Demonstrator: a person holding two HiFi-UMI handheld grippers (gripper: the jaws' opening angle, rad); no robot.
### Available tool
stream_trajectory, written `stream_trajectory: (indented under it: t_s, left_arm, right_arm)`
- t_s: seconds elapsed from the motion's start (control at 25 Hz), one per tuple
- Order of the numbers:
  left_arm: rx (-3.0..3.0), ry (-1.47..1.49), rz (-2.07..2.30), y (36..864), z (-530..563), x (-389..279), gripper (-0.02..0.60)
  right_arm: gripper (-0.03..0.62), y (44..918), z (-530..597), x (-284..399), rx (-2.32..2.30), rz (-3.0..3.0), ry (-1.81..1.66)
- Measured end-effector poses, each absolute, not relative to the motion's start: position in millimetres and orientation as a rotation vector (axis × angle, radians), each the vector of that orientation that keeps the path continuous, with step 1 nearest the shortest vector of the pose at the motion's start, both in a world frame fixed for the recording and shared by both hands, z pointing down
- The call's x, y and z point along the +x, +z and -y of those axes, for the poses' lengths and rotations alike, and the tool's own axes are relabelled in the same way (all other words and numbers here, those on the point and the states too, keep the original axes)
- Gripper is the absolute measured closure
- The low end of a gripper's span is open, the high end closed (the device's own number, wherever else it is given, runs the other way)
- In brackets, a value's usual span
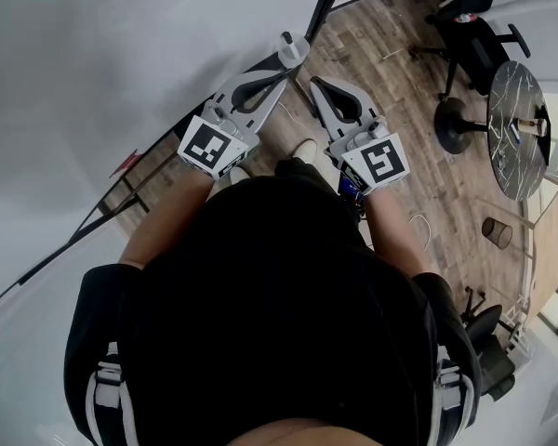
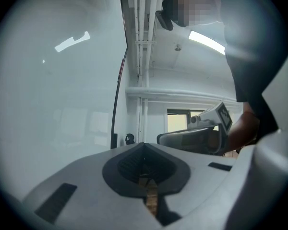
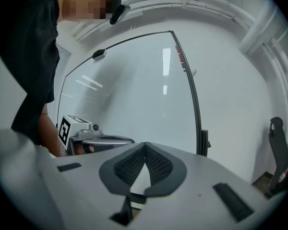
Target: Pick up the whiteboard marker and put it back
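**Whiteboard marker, not in view.** No marker can be made out in the head view or in either gripper view, so its location cannot be told. A small red item sits at the lower edge of the whiteboard point(image 1: 74, 63), but it is too small to identify.

**Left gripper** point(image 2: 144, 146): the jaws are closed tip to tip with nothing between the pads. Only wooden floor point(image 1: 418, 82) shows through the slot behind them.

**Right gripper** point(image 3: 145, 146): the jaws are likewise closed and hold nothing.

The person holds both grippers side by side at chest height, near each other and pointing outward along the whiteboard.

**Progress (judged).** With both claws empty, either the pick-up has not yet begun or the marker is already put back. The pictures do not settle which.

**Background.** A round table point(image 1: 516, 128) and an office chair point(image 1: 470, 26) stand well apart.
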State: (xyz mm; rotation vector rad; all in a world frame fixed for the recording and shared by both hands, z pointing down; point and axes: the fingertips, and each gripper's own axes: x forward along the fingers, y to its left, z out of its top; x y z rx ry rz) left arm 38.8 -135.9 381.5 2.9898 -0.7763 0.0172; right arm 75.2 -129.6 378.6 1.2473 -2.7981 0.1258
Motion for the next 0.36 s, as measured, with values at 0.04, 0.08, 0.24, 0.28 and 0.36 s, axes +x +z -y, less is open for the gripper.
stream_trajectory:
  t_s: [0.04, 0.08, 0.24, 0.28, 0.36]
  left_arm:
    - [2.990, 0.014, 0.776, 381, 136, 39, 0.578]
    - [2.989, 0.010, 0.776, 381, 136, 39, 0.578]
    - [2.990, 0.008, 0.775, 381, 135, 40, 0.578]
    - [2.993, 0.012, 0.774, 381, 135, 40, 0.578]
    - [2.997, 0.022, 0.772, 380, 135, 41, 0.578]
  right_arm:
    - [0.594, 376, 130, 74, 1.252, 2.802, 0.132]
    - [0.594, 373, 130, 73, 1.256, 2.806, 0.136]
    - [0.594, 379, 128, 75, 1.250, 2.792, 0.137]
    - [0.594, 381, 128, 77, 1.247, 2.786, 0.136]
    - [0.594, 384, 127, 78, 1.243, 2.780, 0.134]
